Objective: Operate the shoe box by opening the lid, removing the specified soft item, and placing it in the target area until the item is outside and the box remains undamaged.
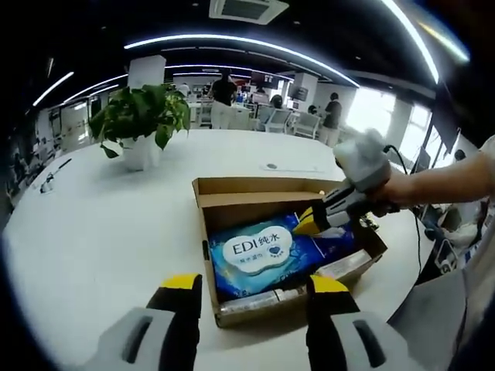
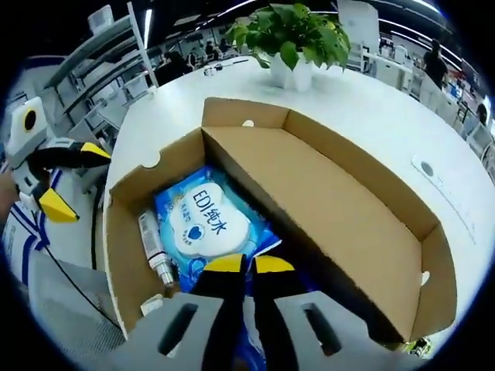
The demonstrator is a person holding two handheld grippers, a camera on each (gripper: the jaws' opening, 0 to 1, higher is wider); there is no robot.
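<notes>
You are working at a wide white table with a cardboard shoe box lying open on it, the lid already folded back and resting flat beside the tray. Beyond the box stands a potted plant in a white pot, well apart from it.

Inside the box lies the soft item, a blue wipes pack with a white cloud-shaped label, flat on the box floor and taking up most of it. A slim white tube lies along the wall just beside the pack.

Your right gripper is down inside the box at one end of the pack, its yellow-tipped jaws drawn nearly together with only a thin slit between them. The tips sit right at the pack's edge, but you cannot tell from the right gripper view whether any wrapper is pinched between them; in the left gripper view the same tips lie on the pack's far corner.

Your left gripper hangs outside the box on its near side, jaws spread wide and holding nothing, the pack just ahead of it across the box wall.
</notes>
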